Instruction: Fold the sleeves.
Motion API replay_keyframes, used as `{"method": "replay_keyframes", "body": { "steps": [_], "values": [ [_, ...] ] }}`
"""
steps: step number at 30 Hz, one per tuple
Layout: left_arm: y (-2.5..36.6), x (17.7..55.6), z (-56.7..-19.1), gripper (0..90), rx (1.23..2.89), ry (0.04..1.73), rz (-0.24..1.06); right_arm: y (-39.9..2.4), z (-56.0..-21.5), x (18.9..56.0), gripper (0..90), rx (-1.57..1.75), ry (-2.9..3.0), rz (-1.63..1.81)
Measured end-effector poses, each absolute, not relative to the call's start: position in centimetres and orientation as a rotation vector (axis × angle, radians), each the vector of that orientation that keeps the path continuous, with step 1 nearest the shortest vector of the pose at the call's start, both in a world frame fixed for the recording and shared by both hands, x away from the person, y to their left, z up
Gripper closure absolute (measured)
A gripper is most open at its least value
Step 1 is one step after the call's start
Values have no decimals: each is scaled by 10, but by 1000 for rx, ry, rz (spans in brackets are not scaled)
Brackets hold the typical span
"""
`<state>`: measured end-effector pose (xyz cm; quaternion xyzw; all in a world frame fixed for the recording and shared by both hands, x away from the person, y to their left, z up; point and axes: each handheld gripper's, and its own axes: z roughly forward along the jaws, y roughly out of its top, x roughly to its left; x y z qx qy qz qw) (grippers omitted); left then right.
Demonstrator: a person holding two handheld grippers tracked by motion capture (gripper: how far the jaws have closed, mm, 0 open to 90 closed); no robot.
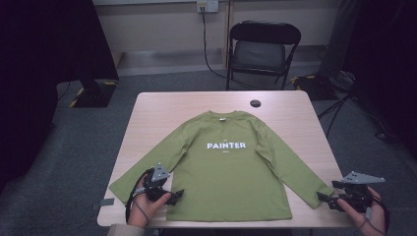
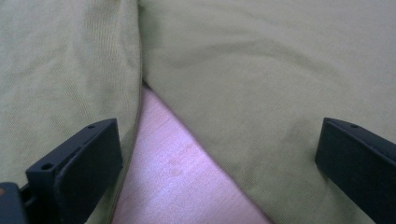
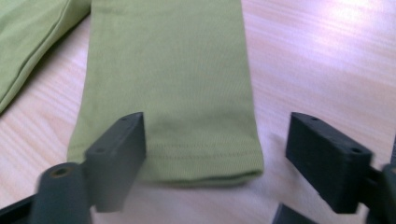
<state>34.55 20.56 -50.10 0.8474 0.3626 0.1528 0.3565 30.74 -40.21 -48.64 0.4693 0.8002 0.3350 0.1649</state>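
An olive-green long-sleeved shirt (image 1: 231, 167) printed "PAINTER" lies flat, face up, on the light wooden table (image 1: 295, 108), sleeves spread down and outward. My left gripper (image 1: 173, 195) rests low at the front left, by the shirt's bottom corner. In the left gripper view it (image 2: 217, 135) is open, its jaws straddling the wedge of bare table (image 2: 173, 168) between the left sleeve (image 2: 60, 70) and the body (image 2: 271, 84). My right gripper (image 1: 323, 199) sits at the right sleeve's cuff (image 1: 314, 192). It (image 3: 215, 130) is open, one jaw over the cuff (image 3: 187, 163), the other over bare wood.
A small dark round disc (image 1: 255, 103) sits near the table's far edge. A black folding chair (image 1: 263, 46) stands behind the table, with a cable running to a wall socket (image 1: 207, 6). A grey tag (image 1: 105, 202) sticks out at the front left table edge.
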Motion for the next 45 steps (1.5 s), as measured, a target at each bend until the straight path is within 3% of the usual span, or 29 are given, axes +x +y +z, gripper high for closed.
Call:
{"method": "replay_keyframes", "body": {
  "steps": [13, 25, 31, 45],
  "values": [
    [206, 346, -501, 0, 2188, 935, 395, -413, -488, 298, 454, 1335, 2262, 982],
    [206, 346, -501, 0, 2188, 935, 395, -419, -488, 299, 812, 1383, 2269, 1039],
    [206, 346, -501, 0, 2188, 935, 395, -415, -485, 300, 862, 1376, 2267, 1002],
    [206, 346, -501, 0, 2188, 935, 395, -405, -459, 305, 878, 1288, 2258, 985]
  ]
}}
